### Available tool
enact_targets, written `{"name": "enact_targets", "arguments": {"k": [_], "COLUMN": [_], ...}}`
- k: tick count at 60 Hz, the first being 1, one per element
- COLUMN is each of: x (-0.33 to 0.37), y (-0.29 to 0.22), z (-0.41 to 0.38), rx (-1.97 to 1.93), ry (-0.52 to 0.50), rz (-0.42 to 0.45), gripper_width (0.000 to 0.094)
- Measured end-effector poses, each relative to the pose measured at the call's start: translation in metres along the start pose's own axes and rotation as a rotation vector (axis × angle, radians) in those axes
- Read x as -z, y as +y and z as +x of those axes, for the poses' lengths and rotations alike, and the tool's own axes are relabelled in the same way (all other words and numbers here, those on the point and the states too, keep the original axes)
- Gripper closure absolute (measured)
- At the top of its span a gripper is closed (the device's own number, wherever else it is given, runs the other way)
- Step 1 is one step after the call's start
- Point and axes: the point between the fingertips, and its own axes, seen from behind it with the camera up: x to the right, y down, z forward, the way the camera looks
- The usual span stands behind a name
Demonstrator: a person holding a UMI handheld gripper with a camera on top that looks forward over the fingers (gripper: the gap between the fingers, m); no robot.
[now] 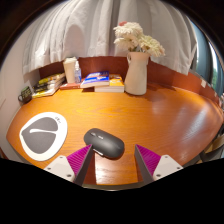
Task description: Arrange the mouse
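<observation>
A dark grey computer mouse point(103, 142) lies on the orange-brown wooden table point(160, 115), just ahead of my fingers and a little towards the left one. A white and grey mouse pad point(44, 135) lies on the table to the left of the mouse. My gripper point(113, 160) is open, with its magenta pads point(80, 158) spread wide, and the rear of the mouse sits at the mouth of the gap. Nothing is held.
A white vase of pale flowers point(136, 68) stands at the back of the table. Stacked books point(100, 82), a white bottle point(73, 70) and more books point(45, 86) line the far left edge. A curtain hangs behind.
</observation>
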Motion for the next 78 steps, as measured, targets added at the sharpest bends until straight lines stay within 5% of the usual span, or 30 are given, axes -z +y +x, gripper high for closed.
{"name": "enact_targets", "arguments": {"k": [18, 25, 28, 41, 48, 68, 78], "x": [-0.052, -0.064, -0.066, -0.07, -0.066, 0.01, 0.024], "y": [-0.038, -0.044, -0.045, -0.047, -0.062, -0.266, -0.276], "z": [-0.007, -0.015, -0.015, -0.013, -0.01, -0.056, -0.149], "rx": [-0.008, -0.033, -0.028, -0.063, -0.108, -0.071, -0.059], "ry": [-0.007, -0.035, -0.03, 0.011, 0.006, -0.052, -0.151], "rz": [0.014, 0.013, 0.013, -0.026, -0.057, 0.231, 0.247], "gripper_width": [0.0123, 0.0319, 0.0475, 0.0601, 0.0601, 0.06, 0.06]}}
